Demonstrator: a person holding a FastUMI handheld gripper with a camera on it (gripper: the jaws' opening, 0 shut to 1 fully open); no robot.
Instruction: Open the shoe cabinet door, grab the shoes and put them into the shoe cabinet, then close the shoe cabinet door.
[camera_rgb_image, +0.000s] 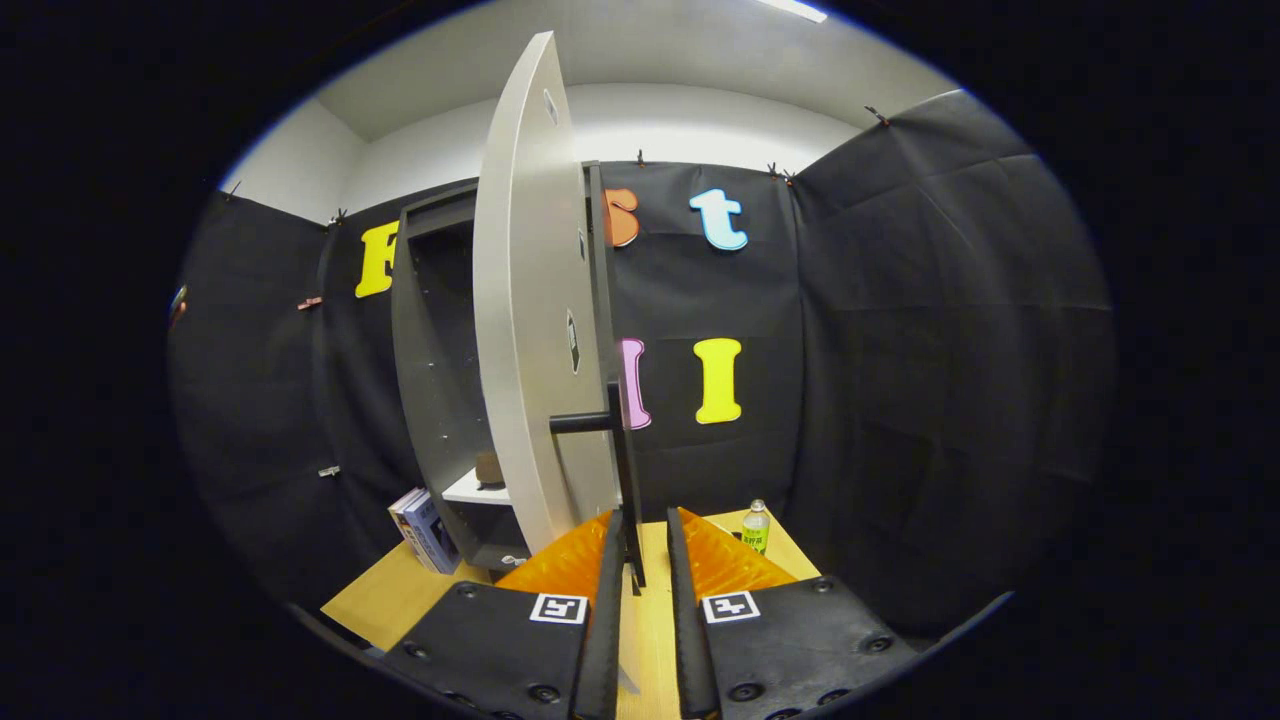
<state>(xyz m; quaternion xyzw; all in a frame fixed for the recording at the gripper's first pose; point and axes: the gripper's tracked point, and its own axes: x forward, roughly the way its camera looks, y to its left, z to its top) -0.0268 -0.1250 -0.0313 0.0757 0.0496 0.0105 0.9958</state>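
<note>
I have the gripper narrowed about the lower end of the black handle on the cabinet door, fingers either side of the bar; whether both pads truly press on it I cannot tell. The door stands swung out, edge toward me, exposing the cabinet interior and its white shelf, on which a small brown item sits. Books lean beside the cabinet and a bottle stands on the table. I judge the opening step nearly complete.
</note>
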